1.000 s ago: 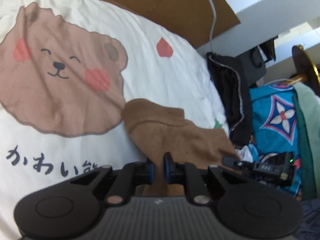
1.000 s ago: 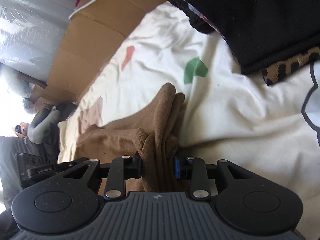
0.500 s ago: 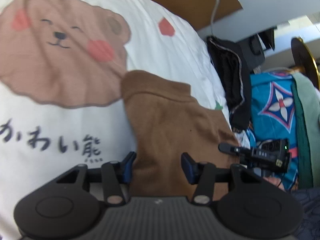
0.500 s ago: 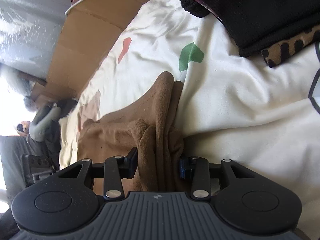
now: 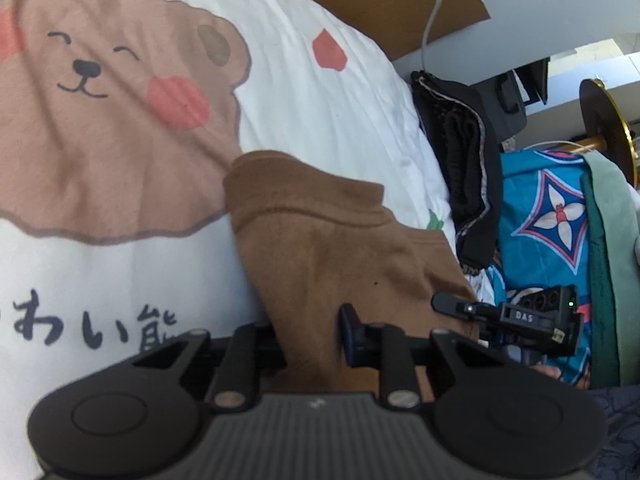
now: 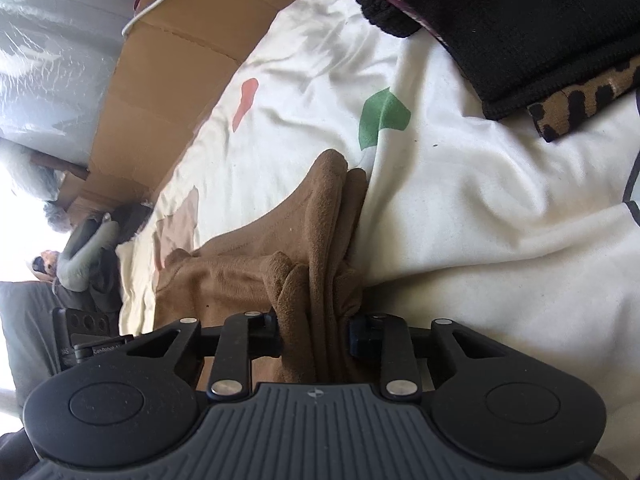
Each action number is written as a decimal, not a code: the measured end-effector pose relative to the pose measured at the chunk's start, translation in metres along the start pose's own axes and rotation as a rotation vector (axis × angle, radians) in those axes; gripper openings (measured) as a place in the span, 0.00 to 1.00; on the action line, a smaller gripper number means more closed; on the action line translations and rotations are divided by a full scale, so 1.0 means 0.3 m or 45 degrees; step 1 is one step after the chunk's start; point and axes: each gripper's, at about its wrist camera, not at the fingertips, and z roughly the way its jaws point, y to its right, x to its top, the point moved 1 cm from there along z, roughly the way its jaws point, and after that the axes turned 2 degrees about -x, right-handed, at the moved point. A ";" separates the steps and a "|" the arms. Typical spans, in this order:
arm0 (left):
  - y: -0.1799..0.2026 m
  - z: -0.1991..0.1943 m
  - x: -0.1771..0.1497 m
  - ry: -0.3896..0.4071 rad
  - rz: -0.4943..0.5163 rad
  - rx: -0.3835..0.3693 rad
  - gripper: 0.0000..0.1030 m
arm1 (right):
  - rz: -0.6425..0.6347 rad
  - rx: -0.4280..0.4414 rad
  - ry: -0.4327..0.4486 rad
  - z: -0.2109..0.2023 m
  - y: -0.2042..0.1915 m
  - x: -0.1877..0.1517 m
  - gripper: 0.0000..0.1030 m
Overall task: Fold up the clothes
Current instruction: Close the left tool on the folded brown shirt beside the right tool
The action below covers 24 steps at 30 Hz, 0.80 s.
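We see a brown garment [image 5: 320, 248] lying on a bed, on a white bedsheet [image 5: 328, 120] printed with a smiling bear [image 5: 108, 100] and dark lettering. The left tool [image 5: 310, 340] has just been closing, and its jaws now pinch a fold of the brown cloth at the near edge; the cloth fills the gap between its fingers [image 5: 352, 336]. The right tool [image 6: 314, 332] has also just been closing, and it clamps a bunched, pleated ridge of the same garment [image 6: 320, 240], which runs away from it toward a green patch [image 6: 382, 118] printed on the sheet. From the left wrist view we also make out the right tool [image 5: 520, 320] just beside the garment's far side (its jaws cannot be read from there). A black garment [image 6: 520, 20] with a leopard-print edge [image 6: 580, 104] lies farther off on the sheet, apart from the brown one. Cardboard [image 6: 168, 80] stands behind the bed, with a white cable [image 6: 168, 0] across it.
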 end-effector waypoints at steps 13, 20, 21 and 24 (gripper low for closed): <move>0.061 0.011 0.020 -0.029 0.064 0.132 0.14 | -0.052 -0.143 0.003 0.006 -0.067 -0.004 0.16; 0.139 0.031 0.020 -0.044 0.126 0.319 0.12 | -0.010 -0.229 0.020 -0.009 -0.111 -0.005 0.15; 0.153 0.033 0.019 -0.046 0.138 0.349 0.12 | -0.018 -0.244 0.023 -0.011 -0.121 -0.007 0.15; 0.180 0.039 0.020 -0.044 0.134 0.416 0.12 | -0.024 -0.278 0.032 -0.019 -0.149 -0.009 0.15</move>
